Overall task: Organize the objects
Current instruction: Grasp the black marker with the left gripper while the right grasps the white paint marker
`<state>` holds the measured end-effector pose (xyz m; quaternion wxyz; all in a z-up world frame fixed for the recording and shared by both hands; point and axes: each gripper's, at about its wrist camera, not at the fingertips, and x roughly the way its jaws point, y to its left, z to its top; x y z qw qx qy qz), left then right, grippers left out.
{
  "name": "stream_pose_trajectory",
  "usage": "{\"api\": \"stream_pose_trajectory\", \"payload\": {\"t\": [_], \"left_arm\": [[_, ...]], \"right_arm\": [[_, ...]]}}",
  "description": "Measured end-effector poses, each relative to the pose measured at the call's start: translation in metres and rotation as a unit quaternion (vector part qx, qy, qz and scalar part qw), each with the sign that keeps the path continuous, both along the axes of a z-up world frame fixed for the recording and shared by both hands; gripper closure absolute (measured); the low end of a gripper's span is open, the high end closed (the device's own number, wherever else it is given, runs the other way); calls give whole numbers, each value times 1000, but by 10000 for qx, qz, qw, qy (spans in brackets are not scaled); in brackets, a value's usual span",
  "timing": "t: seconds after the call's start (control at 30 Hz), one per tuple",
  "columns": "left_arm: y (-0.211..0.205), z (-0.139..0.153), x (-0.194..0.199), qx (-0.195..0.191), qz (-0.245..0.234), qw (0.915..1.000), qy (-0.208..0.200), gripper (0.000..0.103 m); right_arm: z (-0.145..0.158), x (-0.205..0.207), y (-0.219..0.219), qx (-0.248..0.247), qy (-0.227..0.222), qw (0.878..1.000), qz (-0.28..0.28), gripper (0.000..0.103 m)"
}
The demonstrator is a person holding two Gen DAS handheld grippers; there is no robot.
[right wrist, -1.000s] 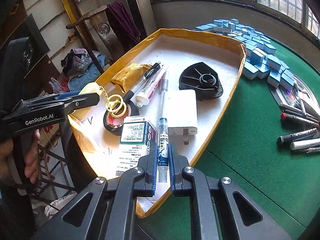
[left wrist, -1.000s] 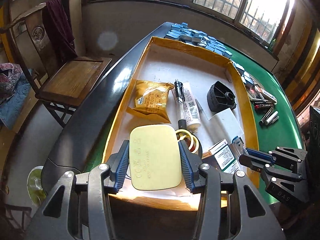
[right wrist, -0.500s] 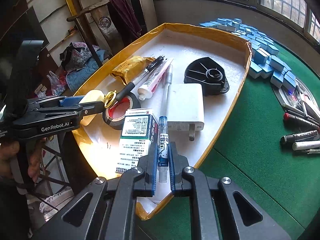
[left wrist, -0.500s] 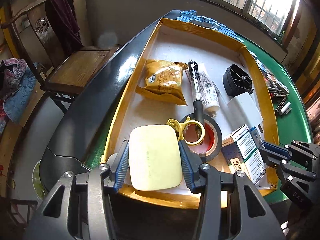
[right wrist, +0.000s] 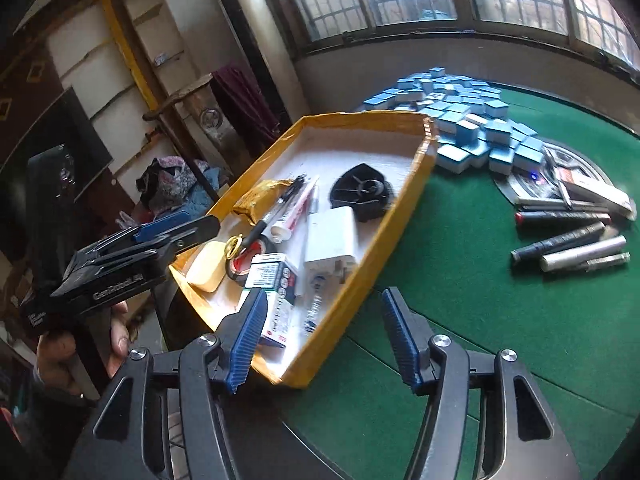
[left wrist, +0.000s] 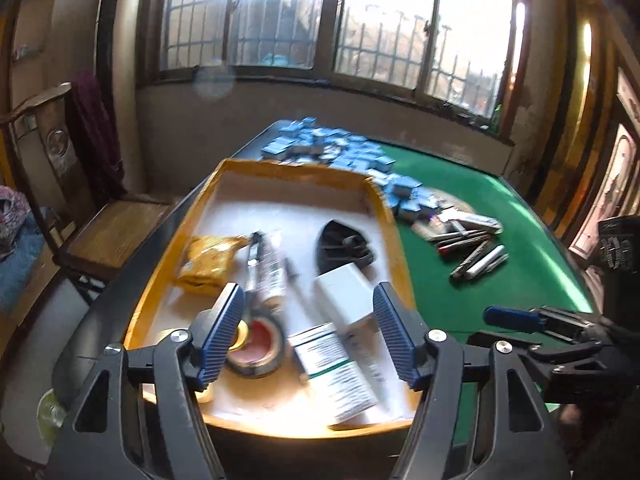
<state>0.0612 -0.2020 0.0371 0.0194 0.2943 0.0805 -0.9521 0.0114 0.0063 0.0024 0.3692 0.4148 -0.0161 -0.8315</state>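
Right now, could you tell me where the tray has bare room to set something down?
The tray's far end, beyond the black plastic part, is bare. Its near end is crowded: yellow case, tape roll, medicine box, white charger.

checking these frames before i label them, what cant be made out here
- Small box print: left wrist view, motion blur.
- Pale yellow pad: left wrist view, almost all hidden behind the left gripper finger.
- Pen label: right wrist view, too small.
- Markers on the green table: caps and print blurred in both views.
- Person: only a hand, cut by the frame edge.
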Motion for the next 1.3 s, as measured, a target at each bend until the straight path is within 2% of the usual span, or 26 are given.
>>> {"api": "stream_pose_trajectory", "payload": {"t": [0.07, 0.2, 0.4, 0.47, 0.6, 0.73, 0.8, 0.83, 0.93, 1.0, 1.1, 1.3], "left_arm": [[31, 5, -8, 156, -468, 9986, 170, 35], [93, 9, -44, 317, -1366, 9901, -74, 35], [163, 7, -99, 137, -2051, 9778, -413, 35], [175, -4, -127, 100, -2086, 9754, -705, 35], [194, -40, -172, 83, -2257, 9635, -1435, 35], [197, -65, -199, 221, -2180, 9576, -1871, 35], [199, -70, -202, 72, -2074, 9603, -1865, 37], [200, -72, -204, 103, -2100, 9585, -1927, 44], [202, -78, -205, 198, -2145, 9538, -2093, 53], [202, -78, -204, 184, -2143, 9548, -2051, 56], [201, -78, -204, 186, -2109, 9553, -2064, 66], [199, -76, -175, 12, -2188, 9520, -2142, 74]], "right_arm": [[-5, -7, 32, -41, -98, 9991, -404, 48], [-22, -23, 96, -45, -392, 9910, -1275, 48], [-34, -36, 162, -32, -538, 9761, -2104, 48], [-37, -38, 175, -108, -604, 9737, -2196, 48], [-42, -36, 191, -214, -663, 9721, -2240, 48], [-45, -36, 192, -288, -687, 9726, -2201, 48], [-45, -36, 191, -277, -681, 9732, -2179, 48], [-46, -36, 191, -288, -698, 9737, -2150, 48], [-48, -36, 191, -307, -720, 9738, -2136, 48], [-48, -35, 192, -312, -743, 9731, -2156, 48], [-48, -34, 190, -291, -750, 9734, -2144, 48], [-42, -31, 187, -231, -685, 9739, -2150, 48]]}}
